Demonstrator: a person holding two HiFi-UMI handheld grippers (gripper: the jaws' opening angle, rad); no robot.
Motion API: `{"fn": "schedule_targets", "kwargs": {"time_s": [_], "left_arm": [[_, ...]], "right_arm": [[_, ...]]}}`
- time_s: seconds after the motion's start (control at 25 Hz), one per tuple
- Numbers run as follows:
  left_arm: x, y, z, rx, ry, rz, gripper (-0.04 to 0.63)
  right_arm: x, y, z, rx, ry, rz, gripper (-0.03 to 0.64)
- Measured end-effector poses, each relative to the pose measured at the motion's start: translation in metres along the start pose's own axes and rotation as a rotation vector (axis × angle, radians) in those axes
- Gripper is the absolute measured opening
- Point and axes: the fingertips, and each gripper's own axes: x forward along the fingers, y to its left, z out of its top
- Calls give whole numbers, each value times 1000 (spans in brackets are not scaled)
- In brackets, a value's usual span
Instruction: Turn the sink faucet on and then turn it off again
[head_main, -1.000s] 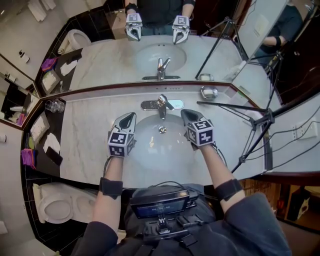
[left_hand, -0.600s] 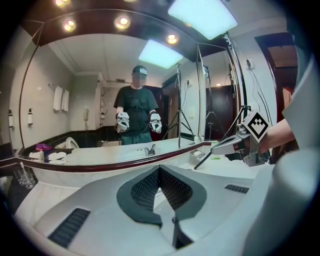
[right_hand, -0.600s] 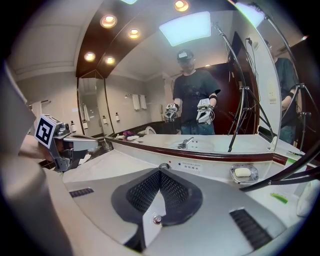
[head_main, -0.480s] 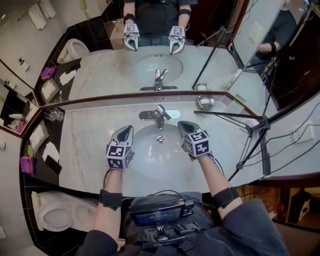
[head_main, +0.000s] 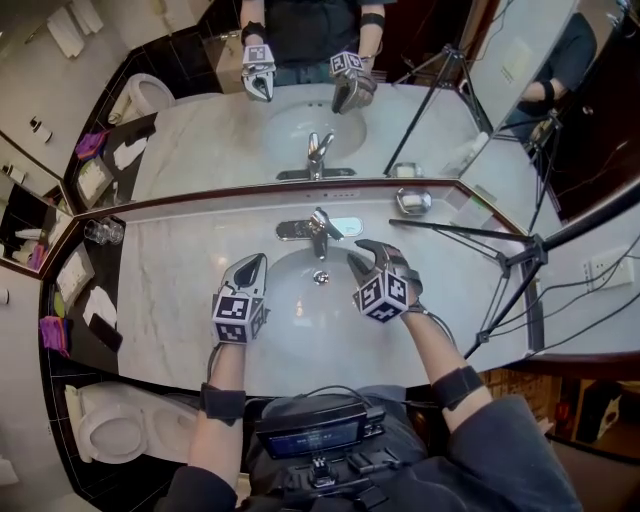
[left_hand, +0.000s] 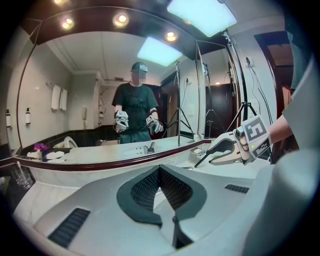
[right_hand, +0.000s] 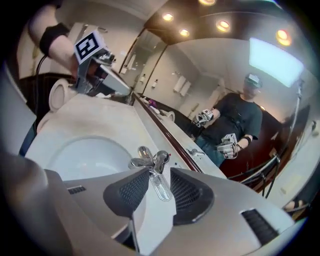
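The chrome faucet (head_main: 318, 232) stands behind the white sink basin (head_main: 300, 300), its lever (head_main: 335, 228) pointing right; no water shows. My right gripper (head_main: 360, 258) is rolled on its side just right of the lever. Its jaws have just been opening. In the right gripper view the gripper (right_hand: 160, 172) stands open and the lever (right_hand: 161, 189) shows in the gap, with neither pad pressing on it. My left gripper (head_main: 255, 263) hovers over the basin's left rim, shut and empty, its pads meeting (left_hand: 159, 170).
A wall mirror (head_main: 320, 90) runs behind the marble counter (head_main: 180, 270). A metal soap dish (head_main: 413, 201) sits back right, and a black tripod (head_main: 510, 250) leans over the counter's right end. Drinking glasses (head_main: 97, 232) stand far left, a toilet (head_main: 105, 420) below them.
The right gripper has rolled onto its side, dipped toward the faucet lever and opened its jaws. The left gripper has stayed where it was, still shut.
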Motion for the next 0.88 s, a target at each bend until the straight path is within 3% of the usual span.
{"fn": "schedule_targets", "kwargs": {"time_s": [0.16, 0.44, 0.68, 0.88], "left_arm": [[5, -1, -4, 3, 15, -4, 0], [18, -2, -8, 17, 38, -8, 0], [28, -3, -9, 18, 50, -17, 0], [33, -3, -13, 11, 60, -22, 0]], "right_arm": [[17, -1, -8, -255, 50, -9, 212], [54, -3, -12, -585, 72, -15, 232], [84, 9, -22, -668, 111, 60, 232], [102, 7, -20, -676, 124, 61, 232]]}}
